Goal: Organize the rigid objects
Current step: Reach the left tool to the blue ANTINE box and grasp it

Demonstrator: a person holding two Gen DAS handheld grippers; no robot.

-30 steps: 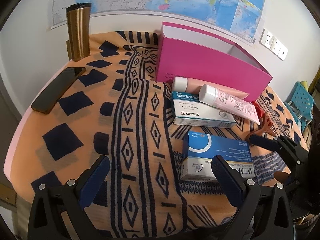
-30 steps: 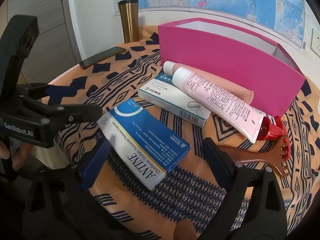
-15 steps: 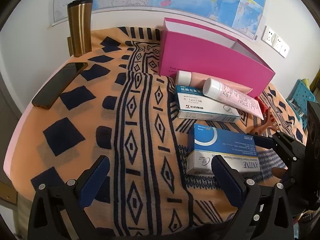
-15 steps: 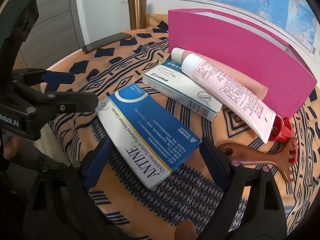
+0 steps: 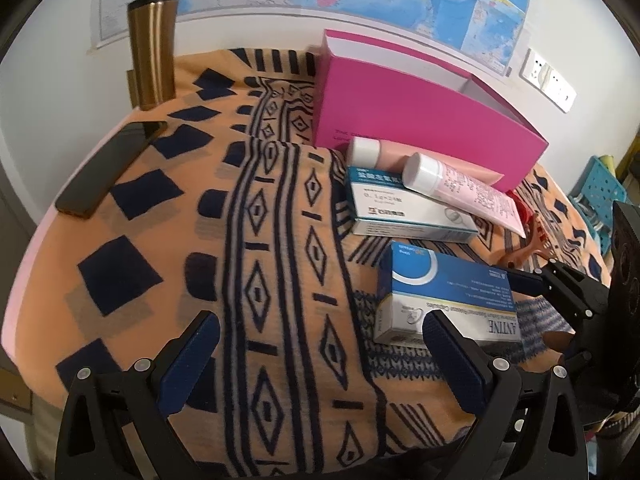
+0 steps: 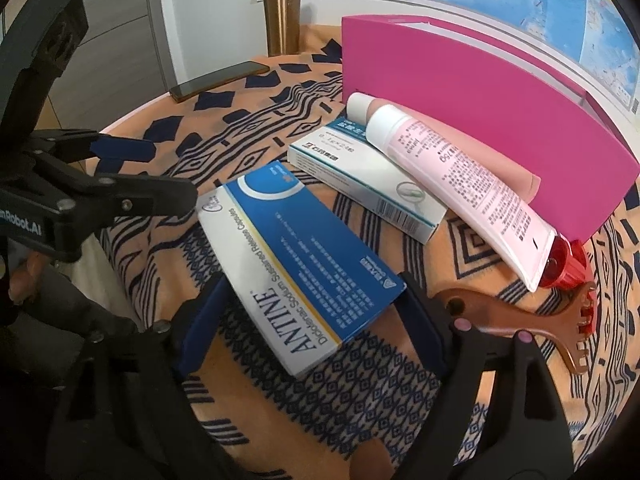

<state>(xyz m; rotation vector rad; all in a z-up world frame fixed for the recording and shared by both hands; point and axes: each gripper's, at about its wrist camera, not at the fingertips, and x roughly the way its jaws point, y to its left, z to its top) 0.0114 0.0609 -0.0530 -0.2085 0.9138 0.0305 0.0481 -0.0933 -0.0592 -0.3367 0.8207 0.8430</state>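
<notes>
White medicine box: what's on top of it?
The cap end of the pink tube lies across the white medicine box. A second, peach tube sits behind; whether it touches the box is hidden.

- right gripper [image 6: 310, 322] moved in on blue box [image 6: 298, 256]: a second ago box lay ahead of its tips, now its near end sits between them
- jaws closing, gap narrower than before; pads look at the box's edges, contact not clear
- blue box lifted off the cloth at near end, now tilted
- left gripper [image 5: 320, 356] view barely shifted
</notes>
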